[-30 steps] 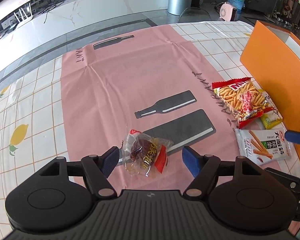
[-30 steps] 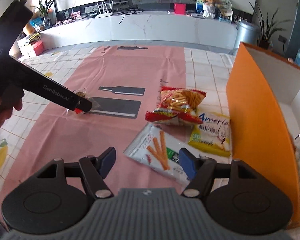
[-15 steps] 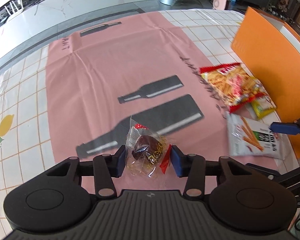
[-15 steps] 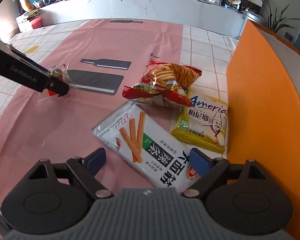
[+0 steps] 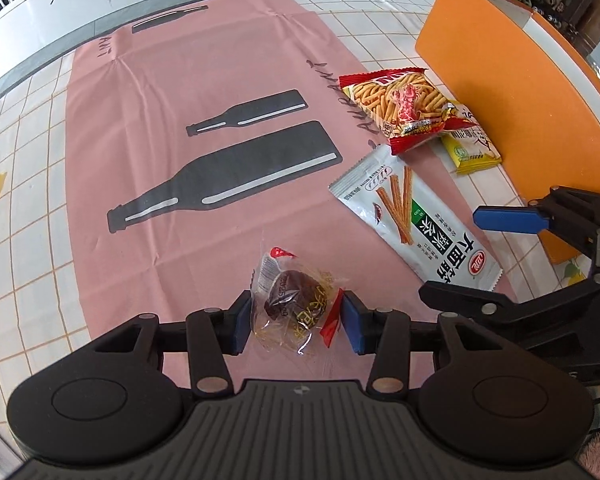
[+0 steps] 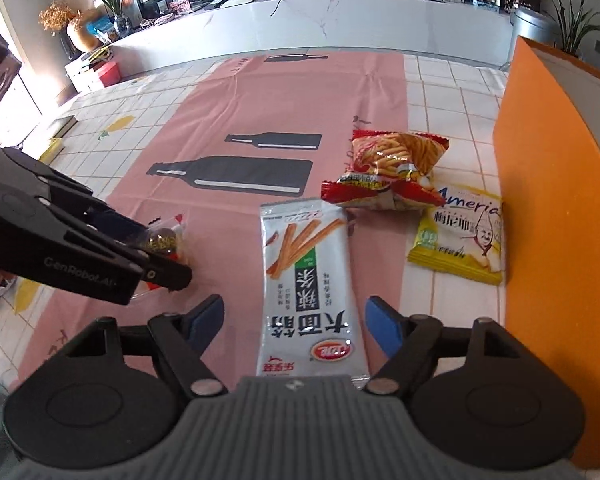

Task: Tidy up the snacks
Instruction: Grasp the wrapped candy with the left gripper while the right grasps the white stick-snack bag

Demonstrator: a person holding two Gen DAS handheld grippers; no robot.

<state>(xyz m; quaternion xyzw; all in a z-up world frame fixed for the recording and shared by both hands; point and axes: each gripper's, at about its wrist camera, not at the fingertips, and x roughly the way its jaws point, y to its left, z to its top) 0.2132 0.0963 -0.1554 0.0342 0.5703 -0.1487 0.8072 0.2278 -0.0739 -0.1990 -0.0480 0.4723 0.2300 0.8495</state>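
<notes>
Clamping a clear-wrapped dark sweet (image 5: pixel 296 306) between its blue pads, the left gripper (image 5: pixel 294 322) holds it just over the pink cloth (image 5: pixel 204 80). To its right, the right gripper (image 6: pixel 294 322) straddles the near end of the white stick-snack packet (image 6: pixel 310 276), jaws closing but pads not yet touching it. Farther off, the red chip bag (image 6: pixel 388 168) overlaps the yellow packet (image 6: pixel 460 236) beside the orange box (image 6: pixel 556 184).

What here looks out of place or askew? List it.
Nothing looks spilled or torn. The packets simply lie loose and crooked beside the orange box: the red snack bag rests partly on the yellow packet, and the white stick-snack packet lies alone between the right gripper's closing jaws, untouched.
</notes>
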